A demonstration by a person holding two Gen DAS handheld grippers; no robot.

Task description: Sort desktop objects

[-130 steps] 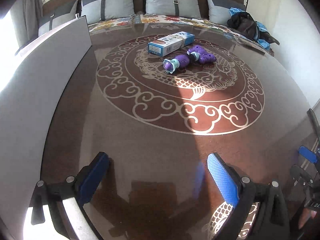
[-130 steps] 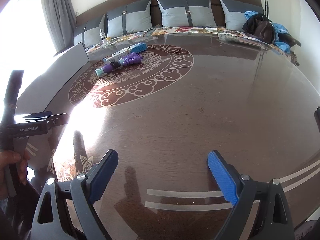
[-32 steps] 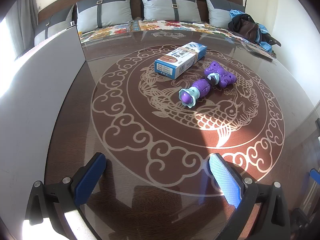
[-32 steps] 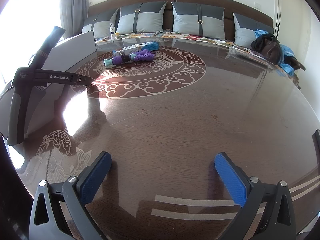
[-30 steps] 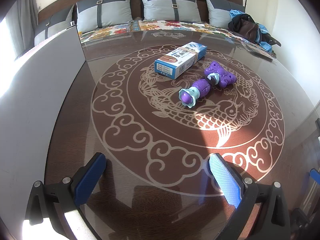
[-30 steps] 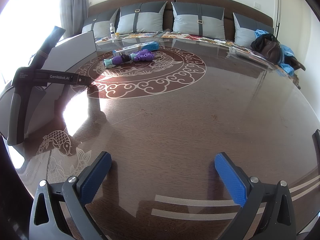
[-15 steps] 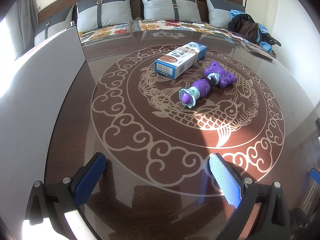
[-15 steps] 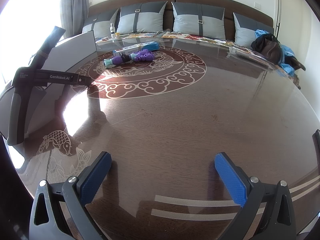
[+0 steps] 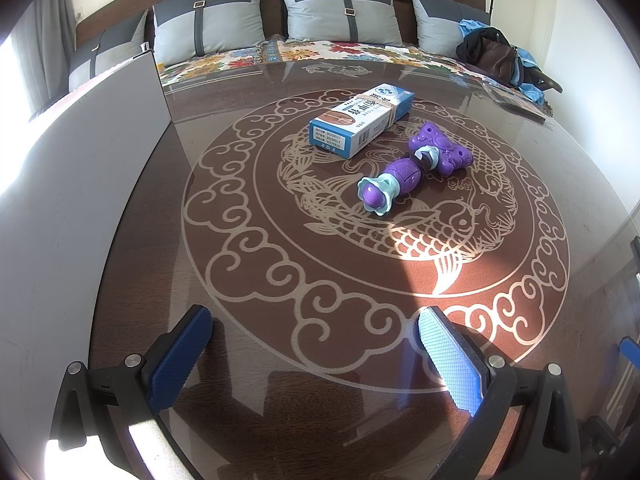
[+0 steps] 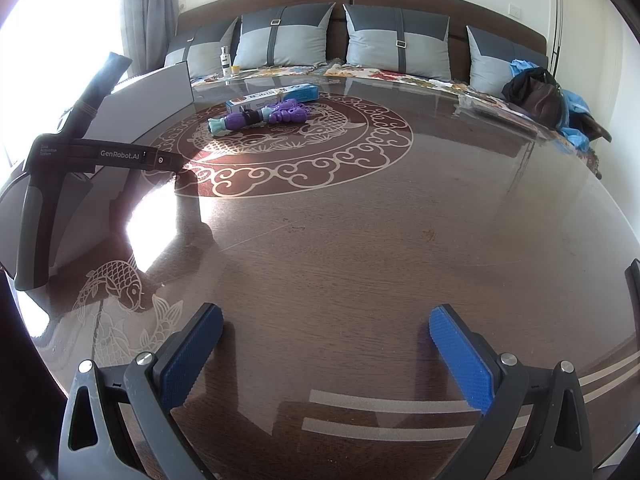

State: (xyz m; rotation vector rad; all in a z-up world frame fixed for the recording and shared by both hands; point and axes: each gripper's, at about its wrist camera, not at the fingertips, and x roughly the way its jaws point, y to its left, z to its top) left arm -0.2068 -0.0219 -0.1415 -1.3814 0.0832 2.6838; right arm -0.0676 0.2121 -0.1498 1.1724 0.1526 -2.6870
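Approach was the step in hand. Left gripper (image 9: 312, 344) and right gripper (image 10: 324, 340) both stood wide and empty above the surface (image 9: 248, 360). Blue box (image 9: 360, 120) and purple toy (image 9: 412, 168) lay just beside each other, well ahead. Best practice: centre the toy's narrow middle between the jaws, clear of the box.

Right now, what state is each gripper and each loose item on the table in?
left gripper: open, empty, above the table.
right gripper: open, empty, above the table.
blue medicine box: closed, lying flat on the table.
purple toy: lying on its side beside the box, ungripped.
grey bin: standing at the table's left edge; inside not visible.
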